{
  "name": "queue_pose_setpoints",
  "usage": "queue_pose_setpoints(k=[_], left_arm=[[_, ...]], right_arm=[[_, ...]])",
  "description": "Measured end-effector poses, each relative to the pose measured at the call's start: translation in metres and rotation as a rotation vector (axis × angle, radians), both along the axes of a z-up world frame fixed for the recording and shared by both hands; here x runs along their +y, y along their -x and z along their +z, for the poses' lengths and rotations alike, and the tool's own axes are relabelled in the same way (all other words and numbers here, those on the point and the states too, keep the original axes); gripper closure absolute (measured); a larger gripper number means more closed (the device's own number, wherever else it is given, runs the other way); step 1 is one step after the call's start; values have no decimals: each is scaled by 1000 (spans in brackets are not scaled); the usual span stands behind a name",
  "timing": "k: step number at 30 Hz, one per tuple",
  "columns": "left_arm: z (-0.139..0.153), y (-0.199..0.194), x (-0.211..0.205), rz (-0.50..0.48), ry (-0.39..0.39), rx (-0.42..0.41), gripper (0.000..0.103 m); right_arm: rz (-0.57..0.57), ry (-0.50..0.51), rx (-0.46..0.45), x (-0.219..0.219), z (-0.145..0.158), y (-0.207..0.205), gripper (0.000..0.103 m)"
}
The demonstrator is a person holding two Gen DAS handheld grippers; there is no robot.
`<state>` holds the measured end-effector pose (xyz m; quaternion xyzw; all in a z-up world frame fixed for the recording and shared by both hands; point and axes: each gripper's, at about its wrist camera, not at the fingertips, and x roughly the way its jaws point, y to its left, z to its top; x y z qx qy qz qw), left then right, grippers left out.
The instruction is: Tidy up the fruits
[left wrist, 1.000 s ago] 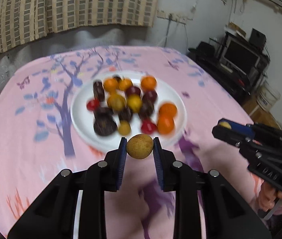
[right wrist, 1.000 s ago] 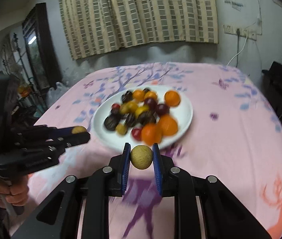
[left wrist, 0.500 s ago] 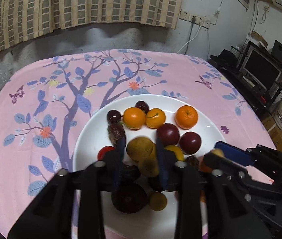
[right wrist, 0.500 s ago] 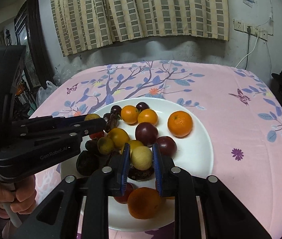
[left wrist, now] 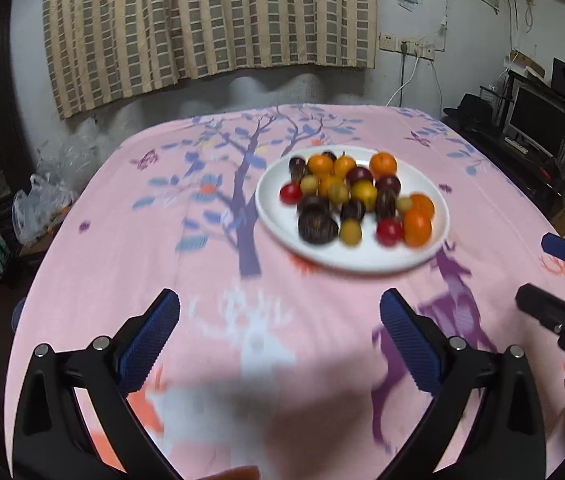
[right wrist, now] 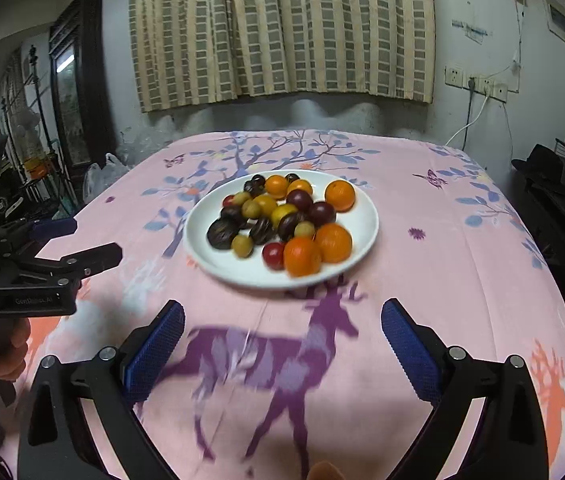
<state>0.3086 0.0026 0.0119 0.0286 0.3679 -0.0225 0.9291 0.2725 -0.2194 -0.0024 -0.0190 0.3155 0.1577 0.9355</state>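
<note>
Hanging over the near edge of the soft pink tree-and-deer printed tablecloth (left wrist: 130,240), the left black gripper with ribbed blue pads (left wrist: 280,332) is standing wide, its jaws having just been opening, with nothing between them. Sitting farther out, the smooth round white plate (right wrist: 362,208) is gathering the pile of small glossy fruits (right wrist: 282,220) — oranges, dark plums, yellow and red ones — likely so they are kept together. To the right, the right black gripper with ribbed blue pads (right wrist: 282,336) is likewise spread and empty, its jaws having just been opening.
</note>
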Motion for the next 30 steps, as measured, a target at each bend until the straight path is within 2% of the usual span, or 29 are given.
queue_pose_setpoints(k=[4, 7, 13, 18, 23, 26, 30], left_arm=[[-15, 40, 13, 18, 47, 28, 4], [-23, 54, 14, 17, 35, 0, 4], [-29, 57, 13, 12, 49, -7, 4], [-28, 61, 7, 3, 29, -29, 4], [-27, 64, 9, -11, 44, -46, 4], [-27, 65, 6, 9, 12, -63, 4], [-30, 61, 7, 29, 1, -42, 4]], right_arm=[[18, -31, 32, -11, -19, 31, 3], [-30, -1, 65, -15, -27, 38, 3], [-68, 59, 49, -16, -34, 37, 3], [-68, 78, 75, -17, -42, 33, 3], [-64, 82, 69, -15, -44, 35, 3], [-68, 86, 60, -15, -43, 36, 3], [-63, 81, 53, -15, -42, 38, 3]])
